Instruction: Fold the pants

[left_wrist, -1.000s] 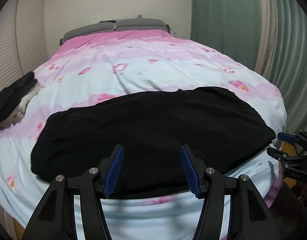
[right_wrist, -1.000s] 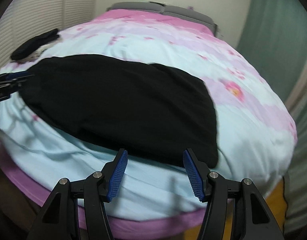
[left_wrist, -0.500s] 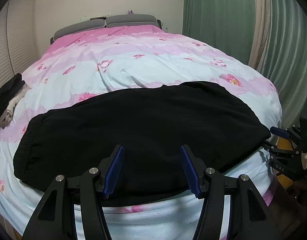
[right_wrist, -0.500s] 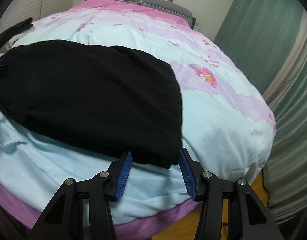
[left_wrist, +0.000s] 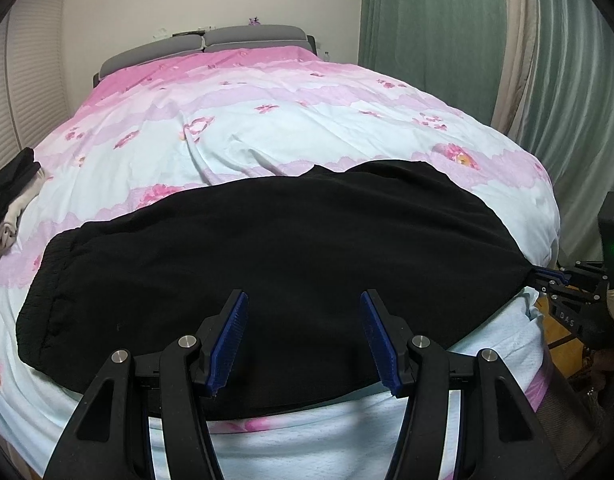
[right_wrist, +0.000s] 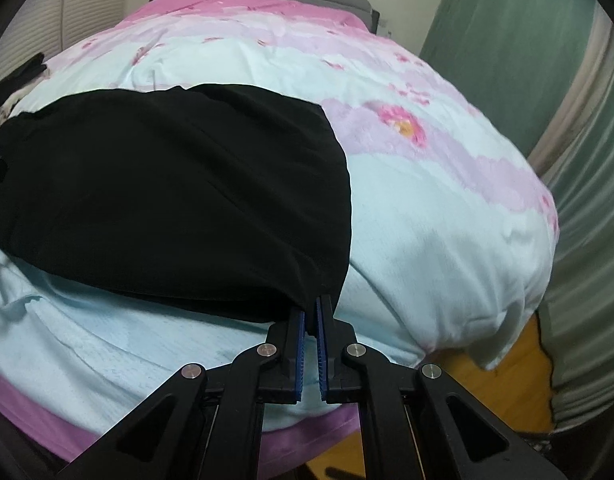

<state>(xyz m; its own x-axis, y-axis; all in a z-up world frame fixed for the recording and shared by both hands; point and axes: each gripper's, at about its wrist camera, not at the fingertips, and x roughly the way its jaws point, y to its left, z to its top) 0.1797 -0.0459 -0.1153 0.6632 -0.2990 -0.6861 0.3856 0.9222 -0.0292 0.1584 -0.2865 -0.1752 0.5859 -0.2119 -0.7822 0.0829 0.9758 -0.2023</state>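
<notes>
Pants (left_wrist: 275, 272), black, lie crosswise on the near end of a bed's pink-and-blue floral duvet (left_wrist: 307, 132). Grey headboard (left_wrist: 203, 46) at the far wall; green curtains (left_wrist: 435, 32) on the right; a pile of dark and pale clothes (left_wrist: 11, 196) at the left edge. Compared with a second ago, both views sit nearer the fabric. The right gripper (right_wrist: 311, 308) has just been closing and now pinches the pants' near right corner. The left gripper (left_wrist: 305, 312) hangs above the cloth, tilted downward, jaws apart.
</notes>
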